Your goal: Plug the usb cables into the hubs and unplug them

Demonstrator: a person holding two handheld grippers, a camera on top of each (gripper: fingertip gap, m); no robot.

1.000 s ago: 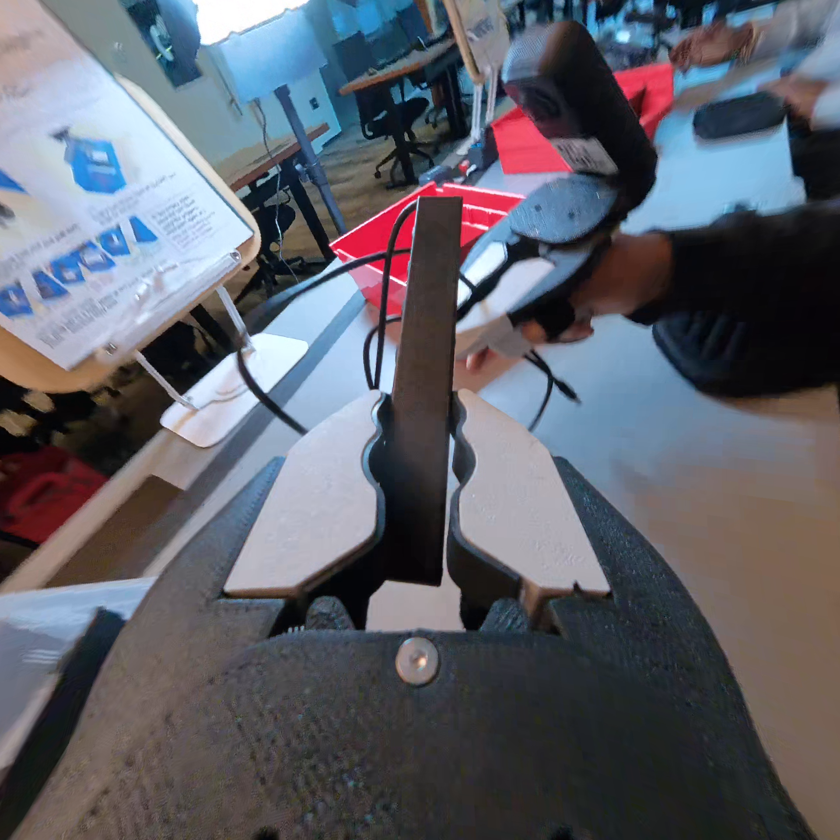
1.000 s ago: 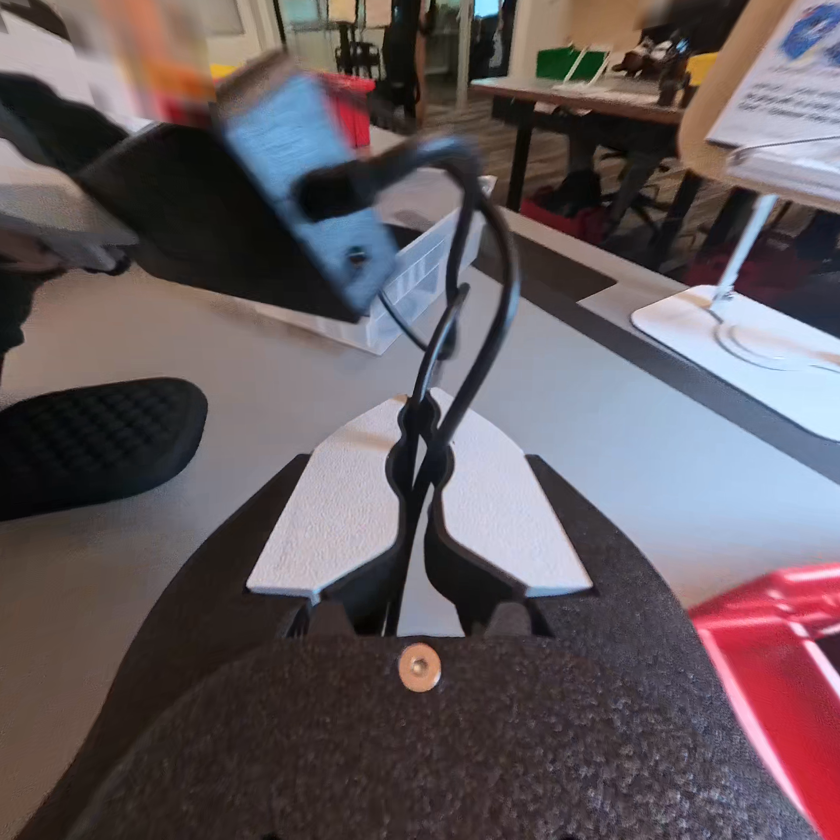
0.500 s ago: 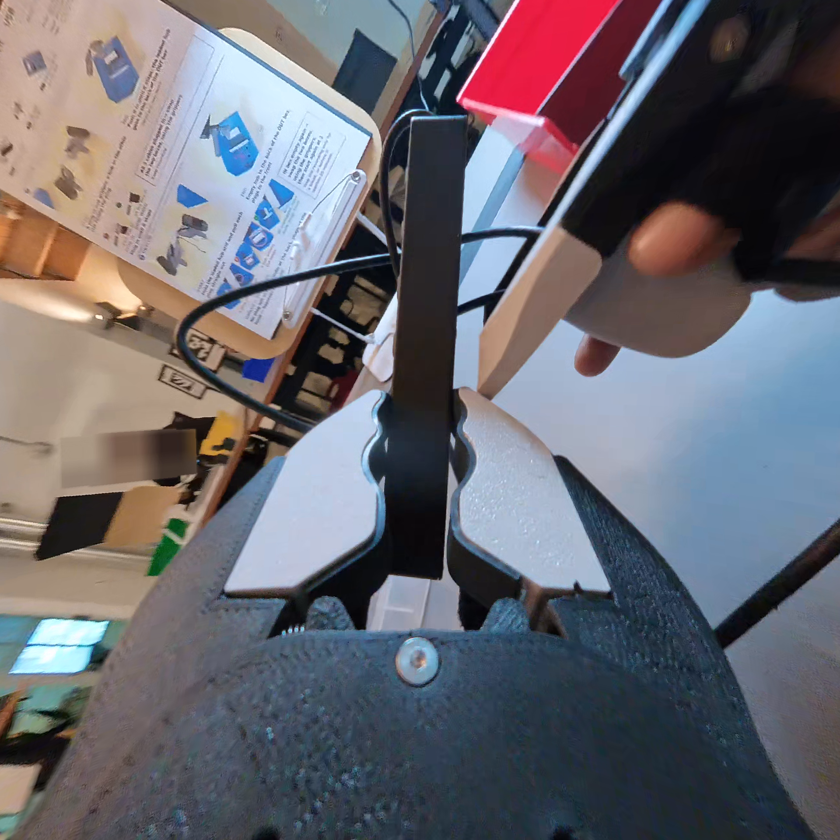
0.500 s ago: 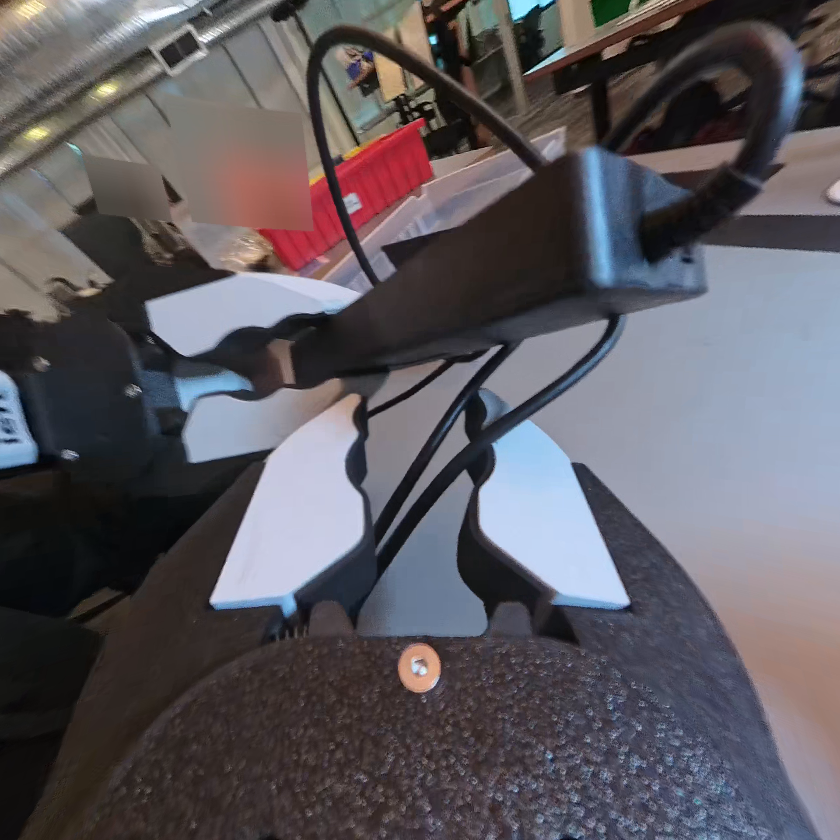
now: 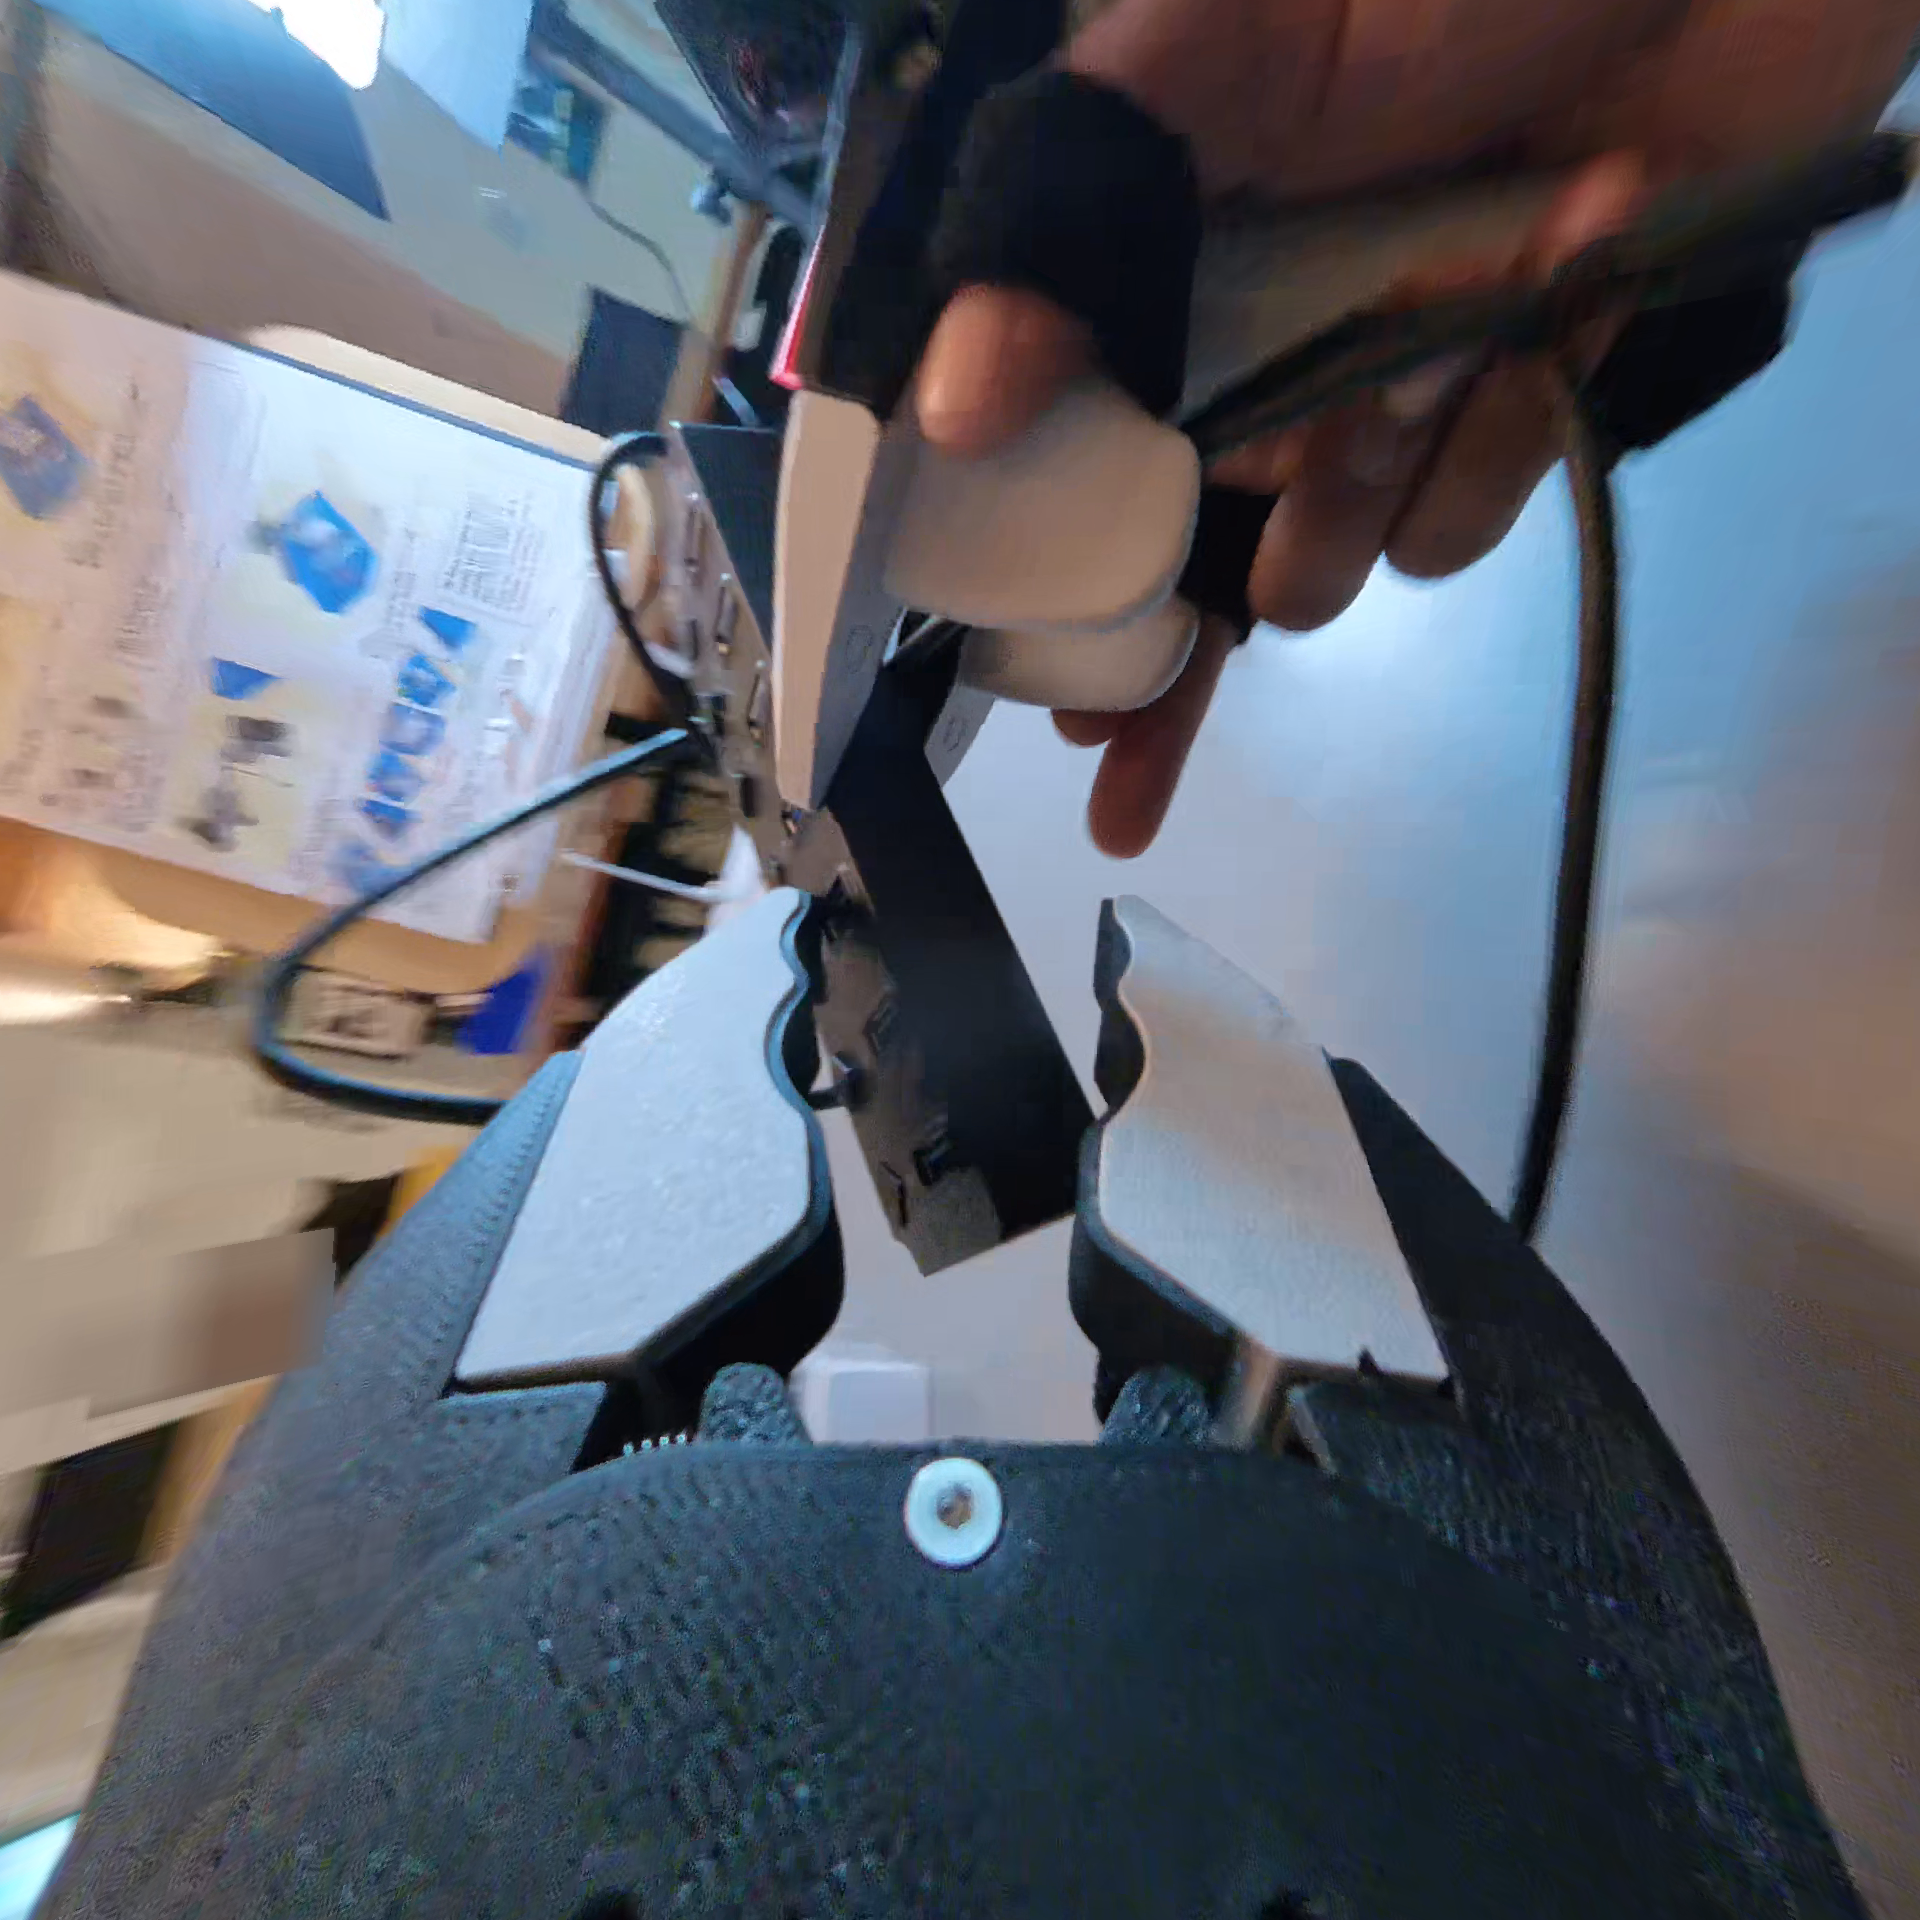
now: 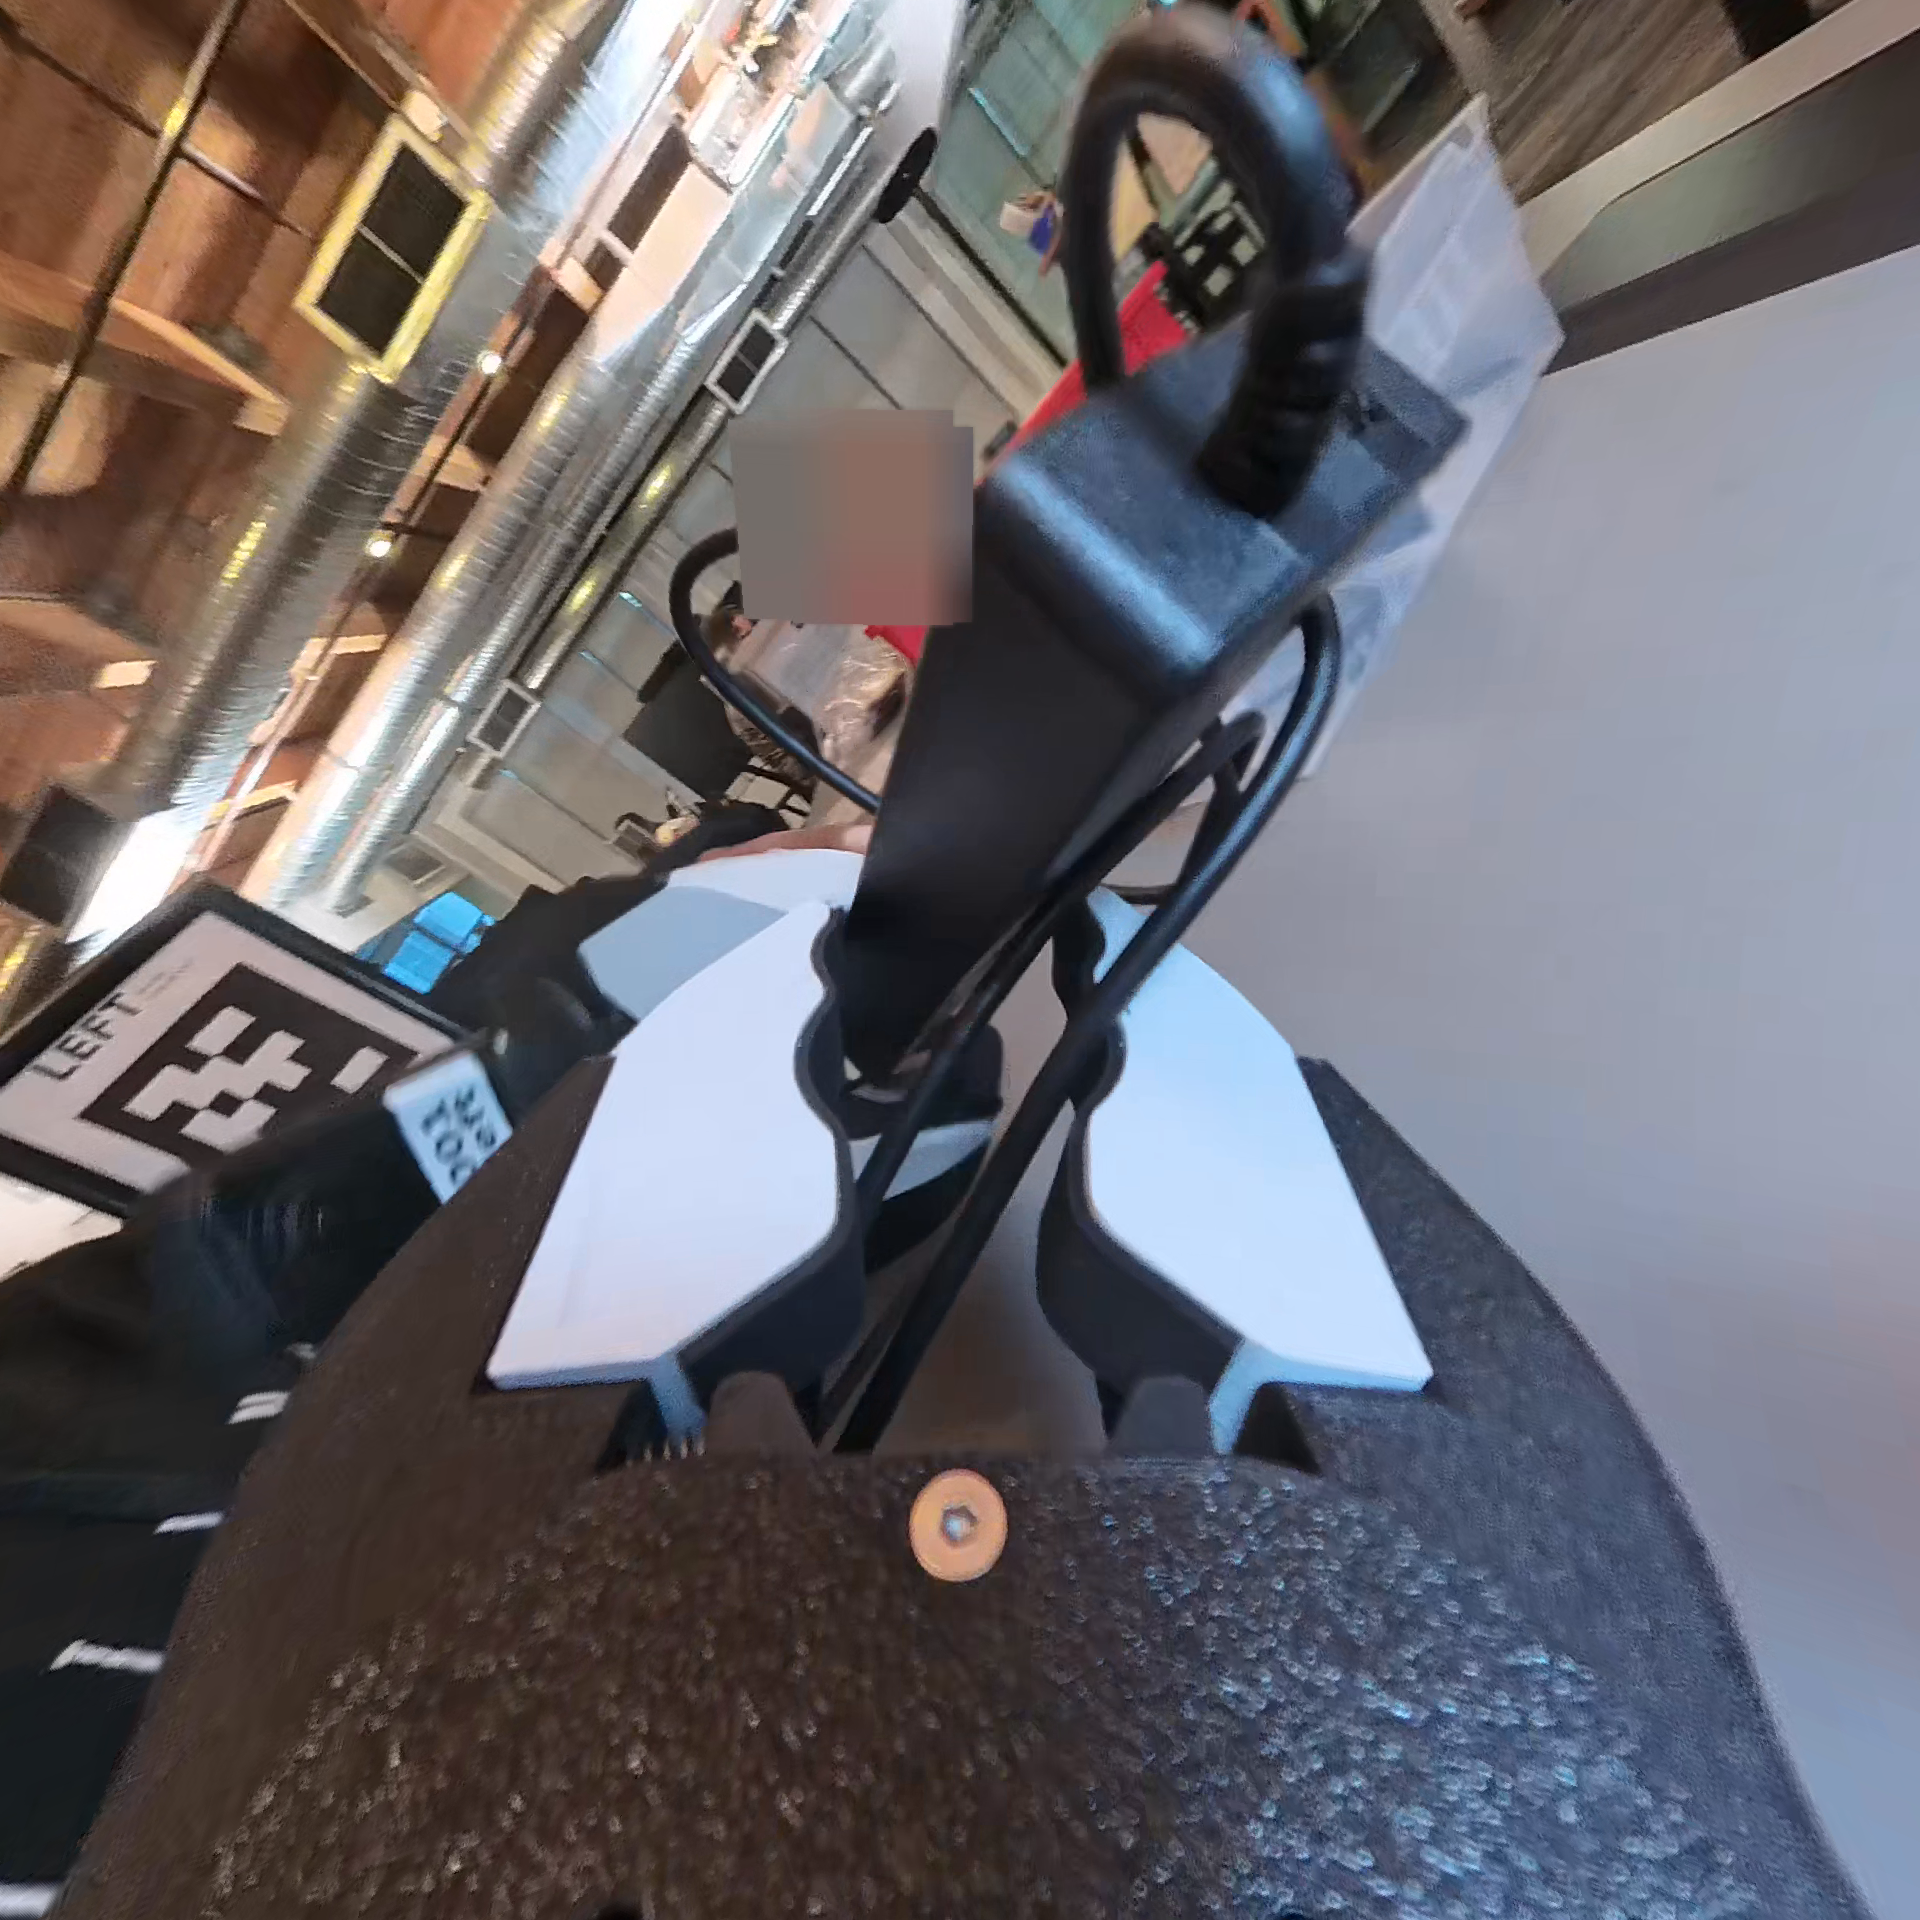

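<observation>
The USB hub [image 5: 935, 1039] is a long black bar with a row of ports along one side. In the left wrist view it hangs tilted between the wide-open jaws of my left gripper [image 5: 951, 914], resting against the left finger [image 5: 675, 1143]. My right gripper [image 5: 883, 707], held by a gloved hand [image 5: 1351, 520], clamps the hub's upper part. In the right wrist view the hub [image 6: 1039, 644] stands between the fingers of my right gripper [image 6: 956, 920], with thin black cables [image 6: 1288, 707] beside it. A thick cable [image 6: 1278, 208] loops from the hub's far end. A black cable [image 5: 416, 862] is plugged into the hub's side.
An instruction sheet on a stand [image 5: 312, 623] is at the left. The grey table [image 5: 1507, 935] lies behind the hub and also shows in the right wrist view [image 6: 1662, 727]. The left gripper's body with its marker tag [image 6: 208, 1060] is close at the left. A clear bin [image 6: 1455, 229] stands beyond.
My left gripper, shut on the hub before, has opened wide. The right gripper let go of the cable, closed in, and now has the hub between its fingers. Both views have rolled.
</observation>
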